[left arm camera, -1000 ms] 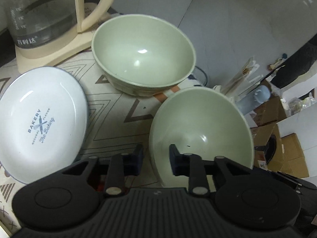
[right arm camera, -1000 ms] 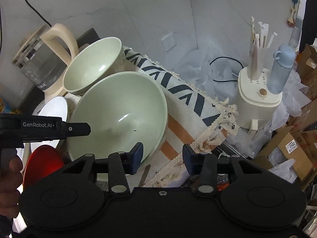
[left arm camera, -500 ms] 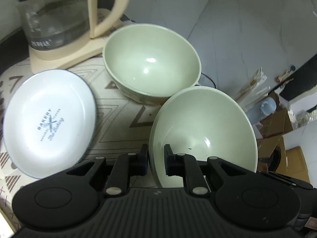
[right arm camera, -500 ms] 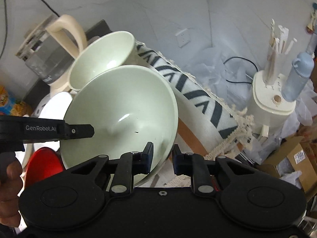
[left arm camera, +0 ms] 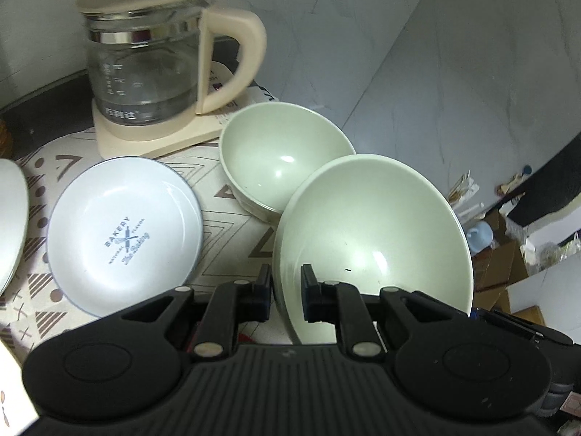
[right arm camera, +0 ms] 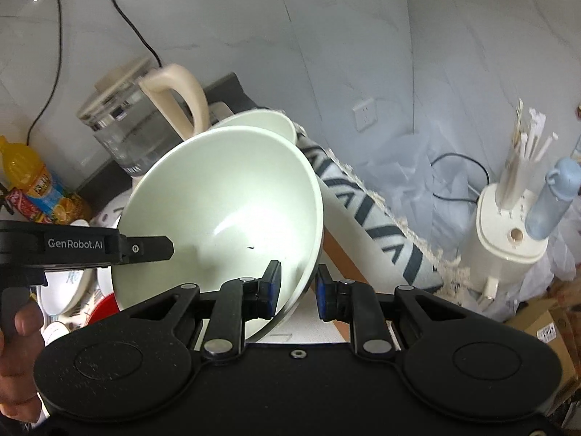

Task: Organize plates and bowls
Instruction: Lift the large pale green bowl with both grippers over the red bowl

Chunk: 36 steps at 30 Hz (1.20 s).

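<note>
A large pale green bowl (left arm camera: 374,232) is held tilted above a patterned tablecloth (left arm camera: 225,218), gripped on opposite sides of its rim by two black grippers. The left gripper (left arm camera: 285,289) pinches the bowl's near left rim, its jaws narrow with the rim between them. The right gripper (right arm camera: 297,292) clamps the right rim the same way. Just behind sits a second green bowl (left arm camera: 283,160), upright. A white plate (left arm camera: 123,232) printed "BAKERY" lies to the left, apart from both bowls. A glass kettle (left arm camera: 149,69) stands behind.
</note>
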Each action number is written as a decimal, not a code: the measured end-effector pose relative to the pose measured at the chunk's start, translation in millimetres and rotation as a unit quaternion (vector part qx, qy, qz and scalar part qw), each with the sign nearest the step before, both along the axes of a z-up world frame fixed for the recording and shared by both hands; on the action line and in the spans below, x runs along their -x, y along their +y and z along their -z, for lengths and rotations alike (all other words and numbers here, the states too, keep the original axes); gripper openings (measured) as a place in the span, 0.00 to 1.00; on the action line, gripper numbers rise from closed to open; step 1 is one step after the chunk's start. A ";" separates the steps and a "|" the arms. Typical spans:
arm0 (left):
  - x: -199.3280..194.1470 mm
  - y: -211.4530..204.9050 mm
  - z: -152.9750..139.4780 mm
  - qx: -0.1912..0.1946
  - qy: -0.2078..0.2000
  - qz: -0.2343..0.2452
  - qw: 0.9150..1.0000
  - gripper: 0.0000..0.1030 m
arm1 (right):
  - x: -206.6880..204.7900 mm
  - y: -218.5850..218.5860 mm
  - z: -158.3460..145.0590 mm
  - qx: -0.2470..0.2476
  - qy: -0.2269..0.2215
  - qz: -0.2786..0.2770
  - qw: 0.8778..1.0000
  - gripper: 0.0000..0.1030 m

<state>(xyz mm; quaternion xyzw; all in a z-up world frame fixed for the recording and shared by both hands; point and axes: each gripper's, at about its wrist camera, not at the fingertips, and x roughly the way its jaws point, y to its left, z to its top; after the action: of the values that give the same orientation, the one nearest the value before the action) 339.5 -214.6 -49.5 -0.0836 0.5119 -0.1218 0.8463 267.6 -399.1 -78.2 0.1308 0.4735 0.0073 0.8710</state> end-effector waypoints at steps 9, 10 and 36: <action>19.6 24.1 -19.4 -0.006 -0.019 -0.032 0.999 0.14 | -1.0 19.3 -15.7 0.003 -0.020 -0.033 0.999 0.20; 22.4 27.4 -21.1 -0.007 -0.020 -0.036 0.999 0.14 | -0.2 21.8 -17.8 0.002 -0.022 -0.037 0.999 0.20; 86.3 93.0 -13.3 -0.019 0.005 -0.102 0.995 0.15 | 30.6 99.1 -10.8 0.019 0.007 -0.145 0.989 0.24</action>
<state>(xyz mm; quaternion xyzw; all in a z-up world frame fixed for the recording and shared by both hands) 253.2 -121.6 -36.2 -0.1201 0.5067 -0.0246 0.8533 237.0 -300.0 -67.4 0.0437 0.4935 0.1238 0.8598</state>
